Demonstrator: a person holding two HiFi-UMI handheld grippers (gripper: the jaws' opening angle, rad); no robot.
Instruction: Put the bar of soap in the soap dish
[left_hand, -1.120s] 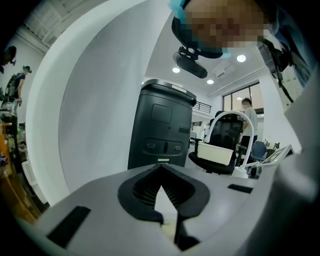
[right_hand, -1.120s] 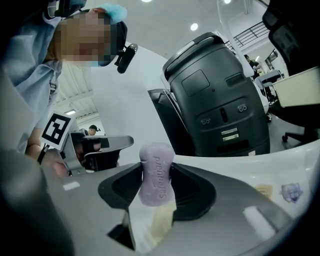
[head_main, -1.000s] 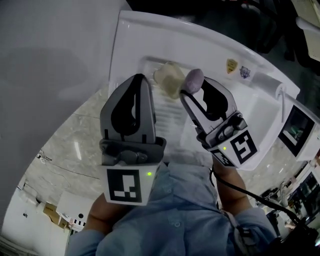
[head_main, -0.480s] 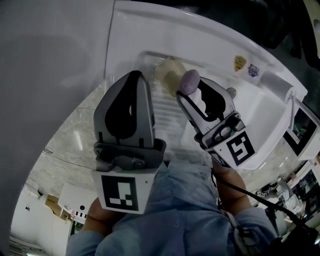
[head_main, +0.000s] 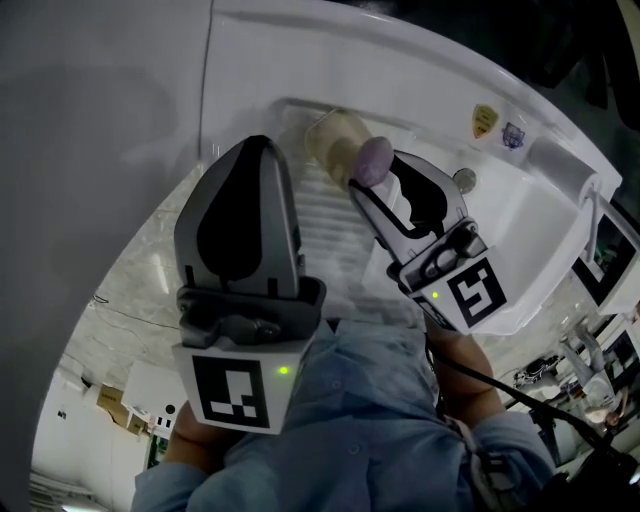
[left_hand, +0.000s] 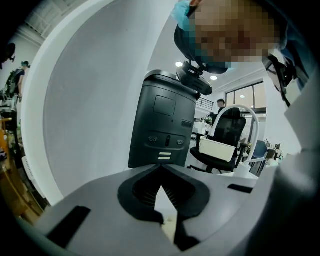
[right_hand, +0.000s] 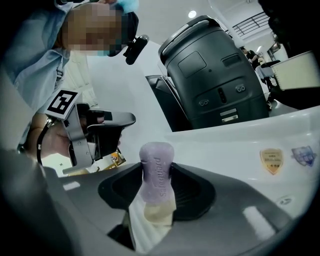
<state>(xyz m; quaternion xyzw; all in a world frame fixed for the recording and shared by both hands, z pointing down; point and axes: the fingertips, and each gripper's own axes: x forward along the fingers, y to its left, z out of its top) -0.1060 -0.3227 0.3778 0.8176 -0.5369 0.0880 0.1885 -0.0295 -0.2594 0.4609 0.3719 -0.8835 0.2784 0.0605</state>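
A purple bar of soap (head_main: 374, 158) stands on end between the jaws of my right gripper (head_main: 376, 183), which is shut on it. The right gripper view shows the bar (right_hand: 156, 172) upright in the jaws, with the cream soap dish (right_hand: 159, 213) just below and behind it. In the head view the dish (head_main: 332, 141) lies at the far end of the white basin's ribbed board, and the bar overlaps its right edge. My left gripper (head_main: 258, 143) hovers to the dish's left, its jaws (left_hand: 161, 167) shut with nothing between them.
The white basin (head_main: 520, 230) has a ribbed washboard slope (head_main: 330, 225), a drain (head_main: 463, 180) and two stickers (head_main: 485, 120) on its far rim. A grey wall lies to the left. A dark bin-like unit (right_hand: 212, 75) stands beyond the basin.
The right gripper has carried the soap a little left toward the dish, so the bar now overlaps the dish's edge. The left gripper has drifted slightly down and left.
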